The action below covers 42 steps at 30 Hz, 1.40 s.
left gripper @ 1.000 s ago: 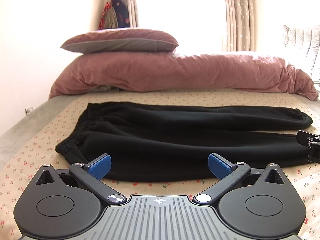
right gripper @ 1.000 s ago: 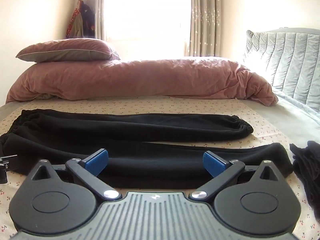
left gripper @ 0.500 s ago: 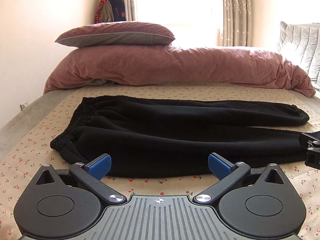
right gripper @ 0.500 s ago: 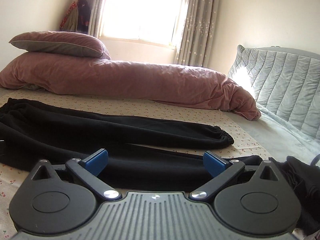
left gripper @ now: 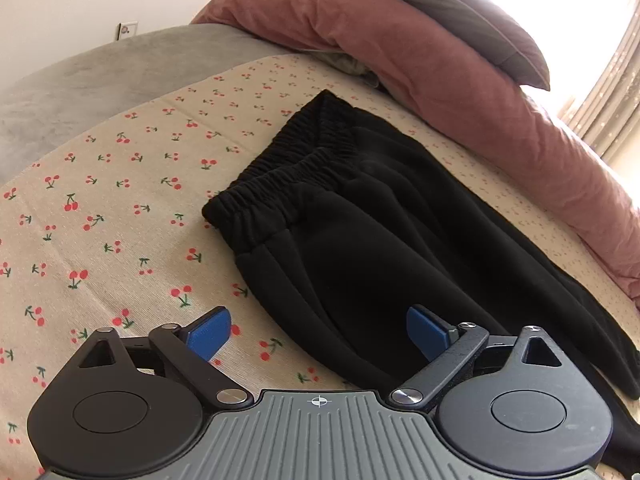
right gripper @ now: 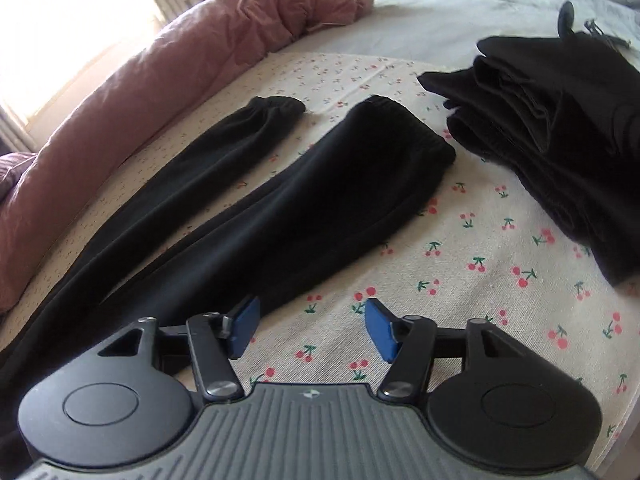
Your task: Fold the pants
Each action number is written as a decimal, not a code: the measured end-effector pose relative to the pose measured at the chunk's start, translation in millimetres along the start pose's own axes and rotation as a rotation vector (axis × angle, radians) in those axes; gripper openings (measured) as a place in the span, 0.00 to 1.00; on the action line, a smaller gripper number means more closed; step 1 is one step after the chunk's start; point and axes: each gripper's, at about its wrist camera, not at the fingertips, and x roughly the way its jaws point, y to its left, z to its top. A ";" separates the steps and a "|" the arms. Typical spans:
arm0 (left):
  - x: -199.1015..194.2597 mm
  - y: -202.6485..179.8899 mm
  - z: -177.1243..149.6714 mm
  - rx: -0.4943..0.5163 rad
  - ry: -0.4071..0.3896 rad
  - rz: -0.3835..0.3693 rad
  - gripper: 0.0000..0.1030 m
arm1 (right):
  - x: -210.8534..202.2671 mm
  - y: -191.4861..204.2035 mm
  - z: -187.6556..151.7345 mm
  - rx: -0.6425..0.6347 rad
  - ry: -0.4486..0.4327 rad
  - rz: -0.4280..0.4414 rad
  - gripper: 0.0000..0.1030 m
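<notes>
Black pants lie flat on the cherry-print sheet, elastic waistband toward the left. In the right wrist view the two legs run apart to their cuffs, the near cuff and the far cuff. My left gripper hovers tilted above the near waist-side edge of the pants, its jaws closing; the cloth edge lies under the gap, untouched by the pads. My right gripper hangs over the sheet beside the near leg, jaws closing, nothing between them.
A stack of folded black clothes sits on the sheet right of the cuffs. A pink duvet with a pillow on top runs along the far side. A grey quilt lies beyond the sheet, and grey bedding on the left.
Both grippers have swung outward, rolled and dipped toward the bed: the left now looks at the waistband end, the right at the cuffs. Both jaws have narrowed, the right one more.
</notes>
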 end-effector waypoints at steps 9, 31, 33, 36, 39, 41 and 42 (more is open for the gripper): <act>40.4 23.8 18.5 -0.138 -0.024 -0.018 0.03 | 47.0 14.2 26.7 0.020 -0.064 -0.038 0.00; -34.7 113.9 6.2 -0.349 0.031 -0.122 0.21 | -15.5 -4.7 17.5 -0.157 -0.116 -0.055 0.08; -53.2 119.8 7.3 -0.376 -0.032 -0.143 0.24 | -25.3 -4.2 18.6 -0.166 -0.184 -0.101 0.18; -97.1 119.7 15.5 -0.341 -0.224 -0.007 0.50 | -38.9 5.6 19.4 -0.240 -0.320 -0.194 0.33; -123.3 116.0 36.8 -0.334 -0.387 0.041 0.65 | -41.5 11.6 28.6 -0.268 -0.359 -0.185 0.39; -106.2 90.6 67.4 -0.191 -0.331 -0.037 0.67 | -33.1 21.5 40.9 -0.289 -0.344 -0.134 0.39; -91.9 77.6 79.8 -0.141 -0.283 -0.075 0.67 | -26.1 28.3 48.9 -0.303 -0.321 -0.107 0.39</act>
